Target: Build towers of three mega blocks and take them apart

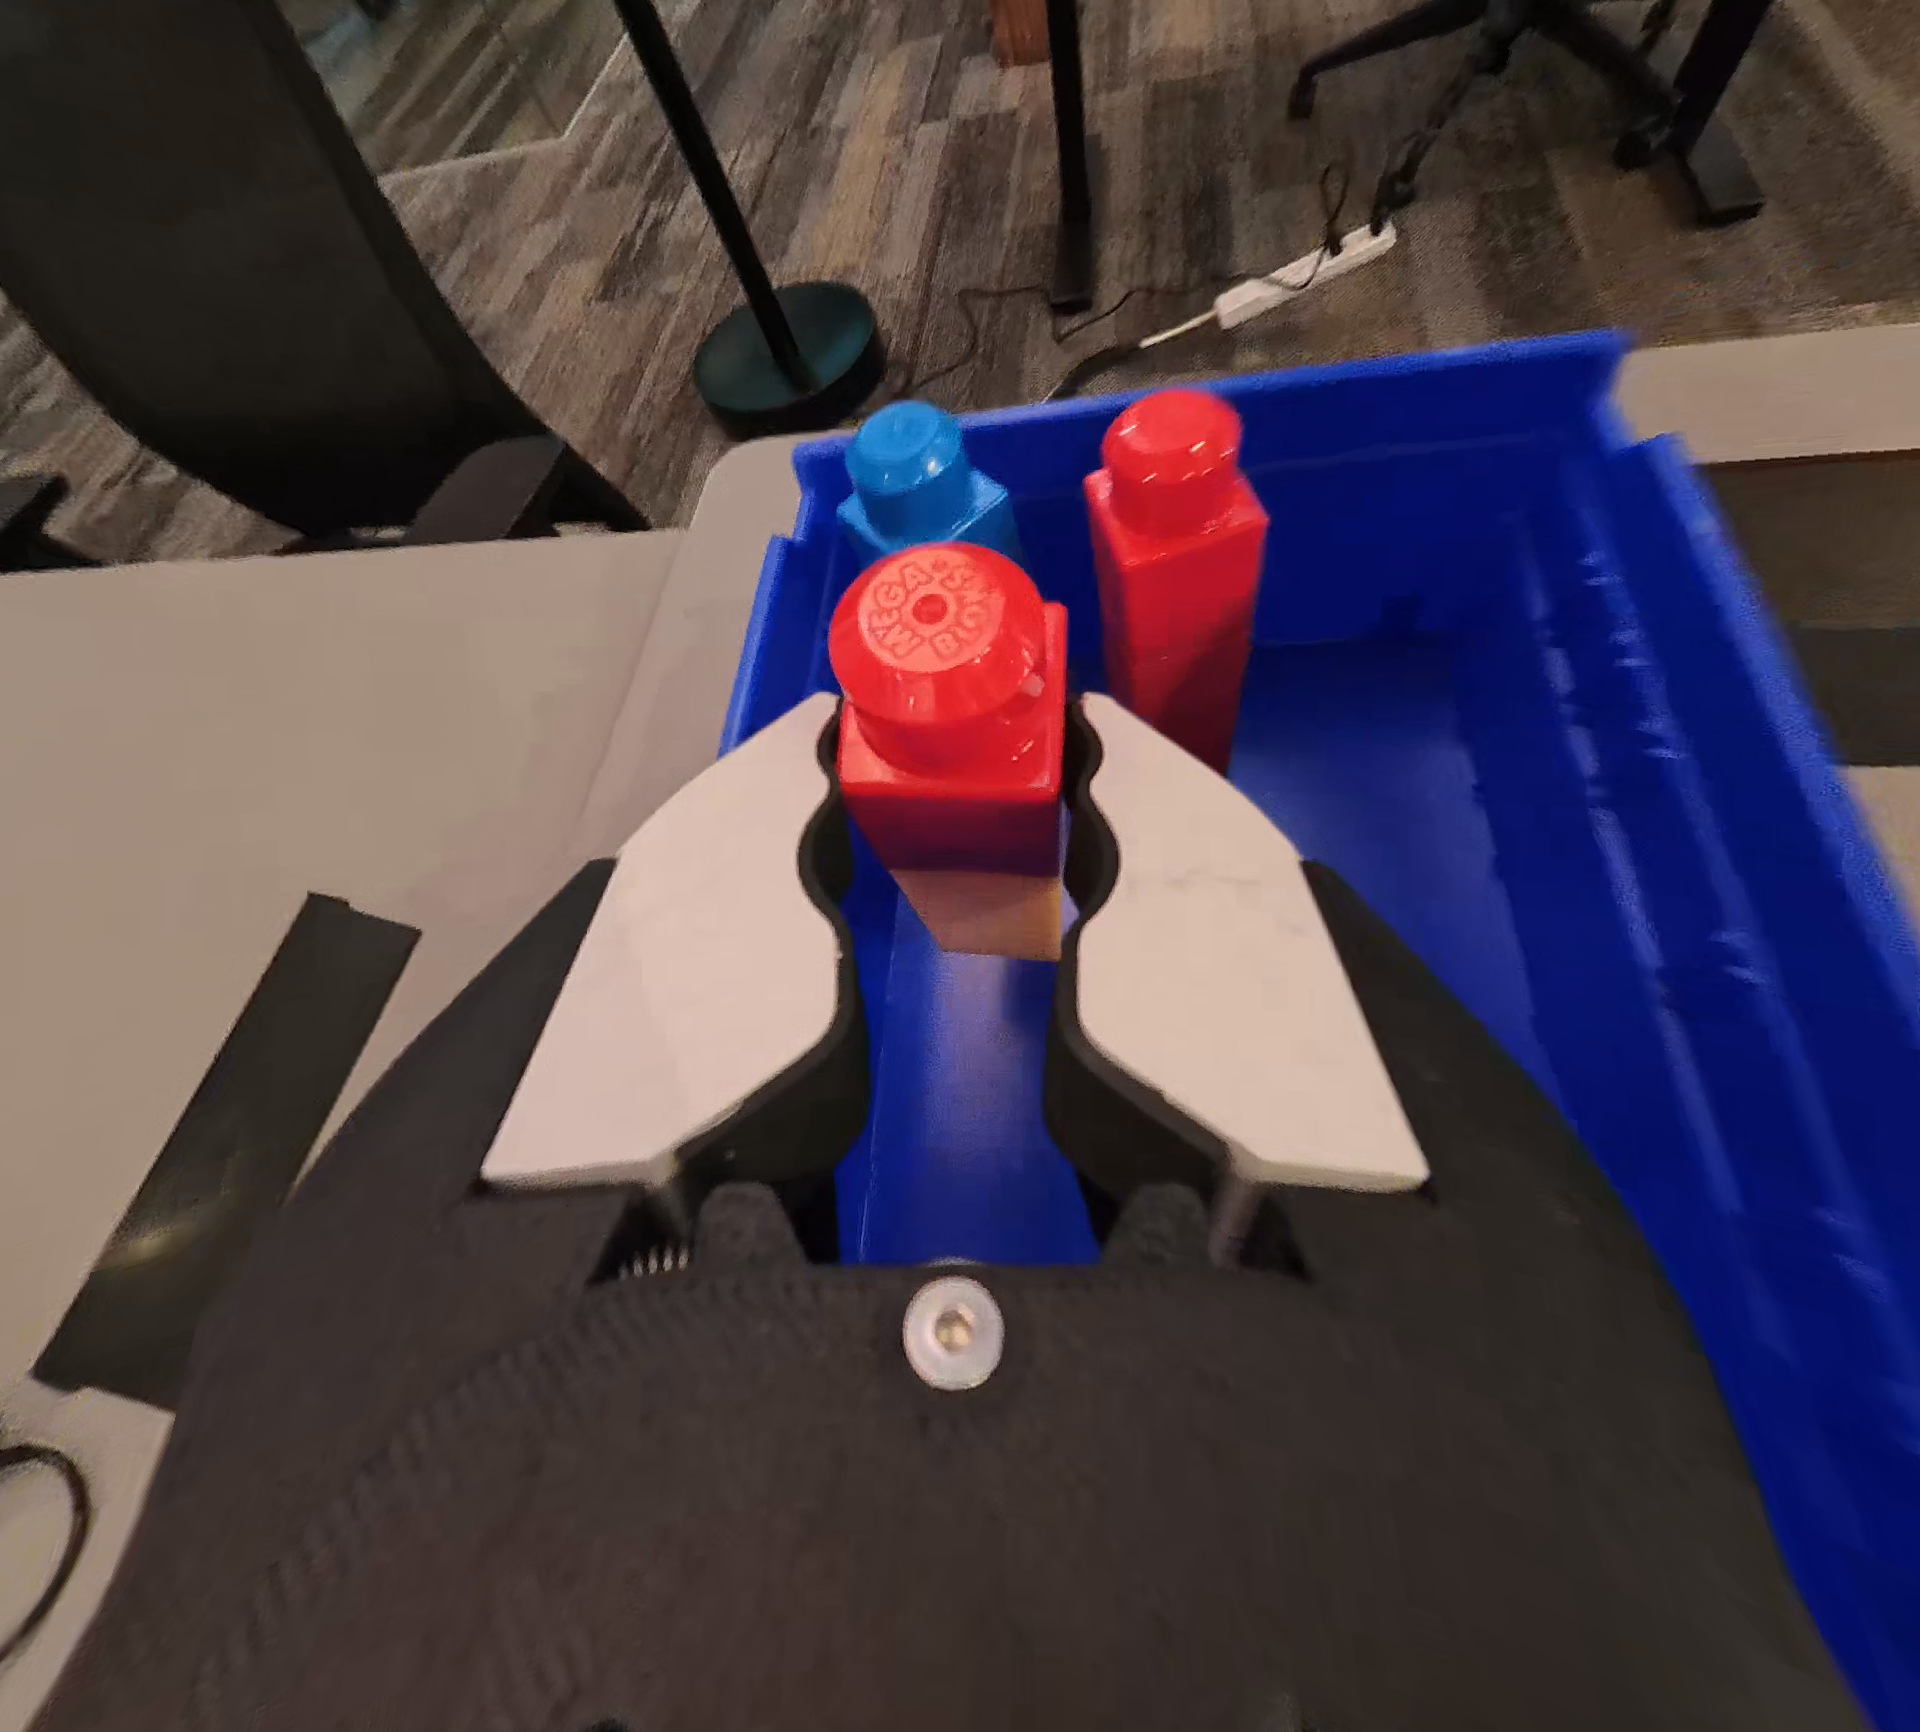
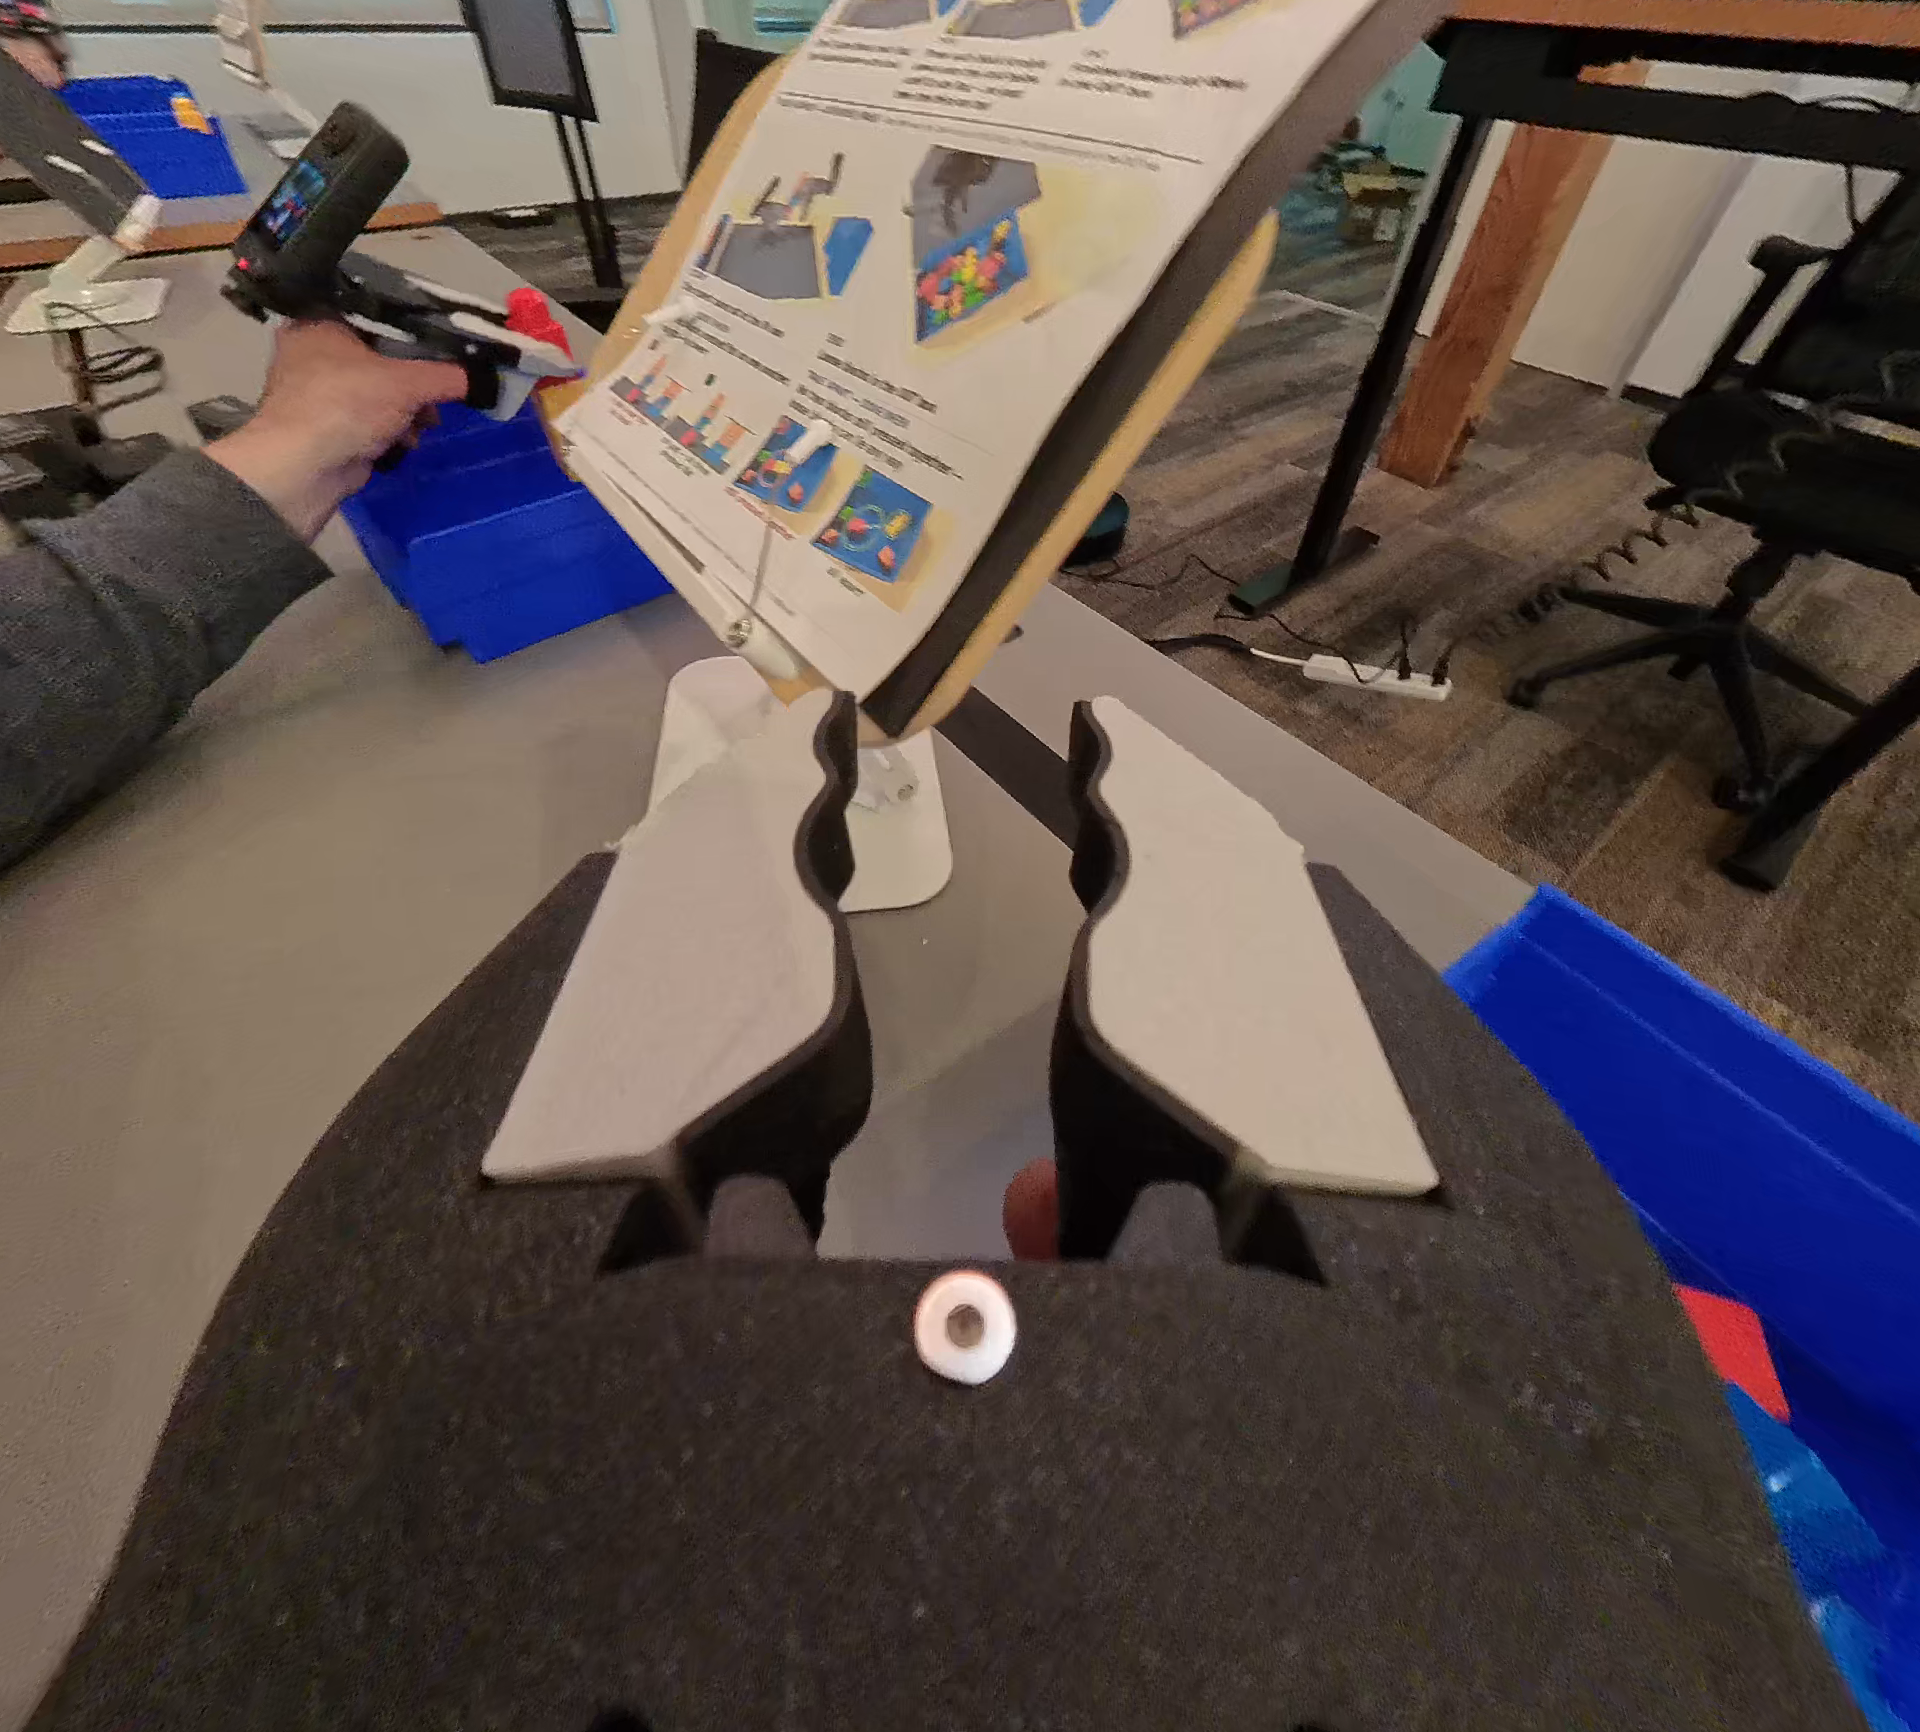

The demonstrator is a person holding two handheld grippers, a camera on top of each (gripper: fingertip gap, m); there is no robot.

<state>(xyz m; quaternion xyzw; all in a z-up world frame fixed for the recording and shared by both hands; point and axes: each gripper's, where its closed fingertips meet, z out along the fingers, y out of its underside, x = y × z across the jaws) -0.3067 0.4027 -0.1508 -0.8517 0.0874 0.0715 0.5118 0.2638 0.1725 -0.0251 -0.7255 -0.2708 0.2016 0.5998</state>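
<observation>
We clamp a red block point(image 1: 951, 747) in the left hand-held gripper point(image 1: 951, 809) above the bin point(image 1: 1558, 747), near its two standing towers (red, blue); right hand-held gripper point(image 2: 961, 809) gapes empty; next, we judge, align and press down.

Glossy red plastic block point(image 1: 951, 726) between the left gripper's point(image 1: 954, 783) smooth matt grey fingers point(image 1: 717, 944), shiny blue plastic bin point(image 1: 1621, 747) beneath it, paper sheet point(image 2: 935, 228) on wood board beyond the right gripper's point(image 2: 961, 783) rough black body.
</observation>
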